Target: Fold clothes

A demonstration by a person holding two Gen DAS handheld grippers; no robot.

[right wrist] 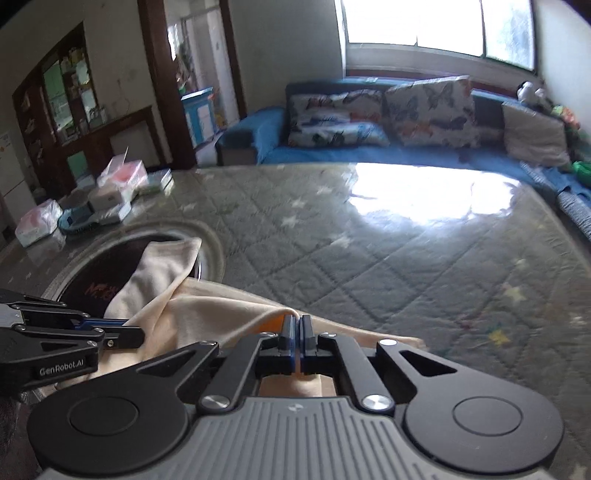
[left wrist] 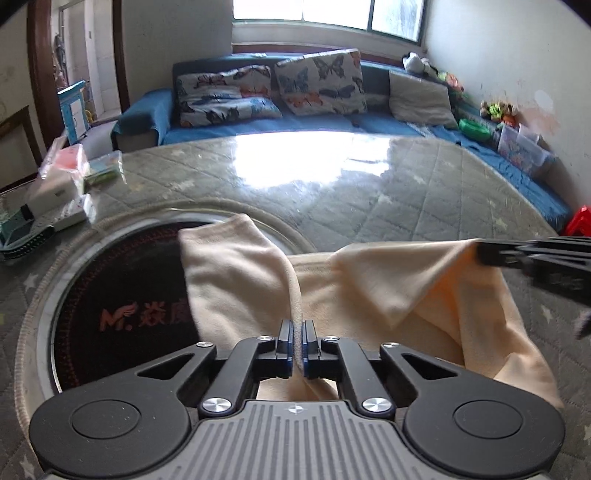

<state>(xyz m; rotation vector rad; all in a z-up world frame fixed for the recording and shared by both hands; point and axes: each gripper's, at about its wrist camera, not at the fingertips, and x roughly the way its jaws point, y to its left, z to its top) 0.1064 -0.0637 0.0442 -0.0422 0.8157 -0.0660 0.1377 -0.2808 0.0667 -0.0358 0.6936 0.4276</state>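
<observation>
Left wrist view: mounted just behind the left tool [left wrist: 297, 341], low and close over the tabletop [left wrist: 369, 206], facing the blue sofa [left wrist: 258, 127] and window [left wrist: 325, 14]. Right wrist view: same low perch behind the right tool [right wrist: 296, 338], angled slightly leftward. Shared: cream cloth [left wrist: 388, 288], round dark inset [left wrist: 122, 295], sofa, each other's tool at frame edge.

On the side of my left gripper [right wrist: 122, 334], seen from my right wrist, white lettering reads "GenRobot.AI". The dark round cooktop [left wrist: 122, 295] set in the desk carries a reddish "M" logo followed by Chinese characters, partly covered by cloth.
</observation>
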